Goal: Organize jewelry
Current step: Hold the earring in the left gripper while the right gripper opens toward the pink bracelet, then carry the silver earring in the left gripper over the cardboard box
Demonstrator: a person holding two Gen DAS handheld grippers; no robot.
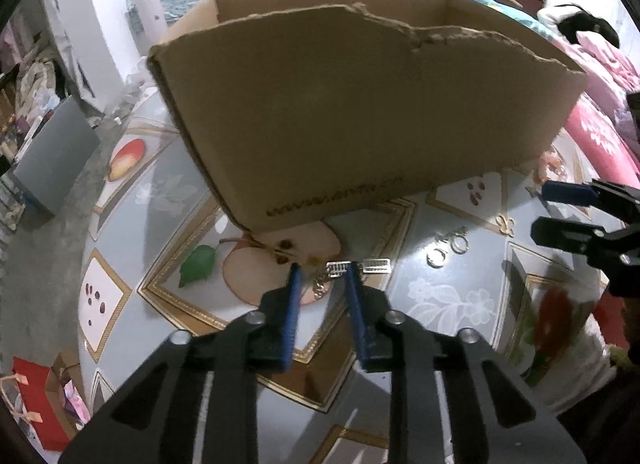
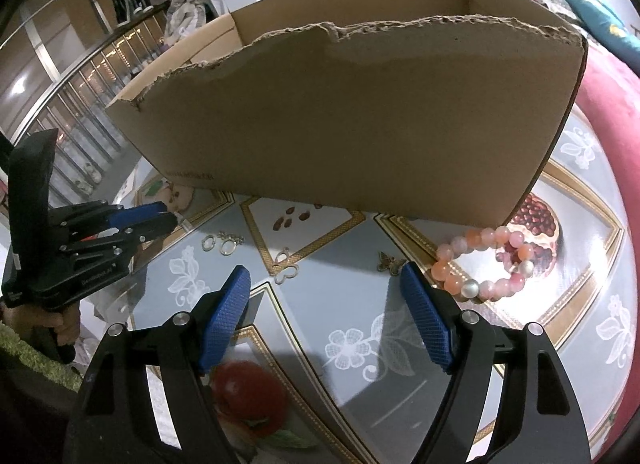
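Left claw (image 1: 322,276), low centre of its view, has its blue pads parted narrowly around a silver chain (image 1: 320,288) lying on the counter (image 1: 452,296), not clamped on it; two silver clasps (image 1: 360,266) lie at its tips and ring earrings (image 1: 448,250) to the right. Right claw (image 2: 326,280) is spread wide and empty at lower centre, with a pink bead bracelet (image 2: 484,264) right of it and small charms (image 2: 286,266) ahead. Behind all this stands a torn cardboard box (image 2: 360,123), filling the upper frame.
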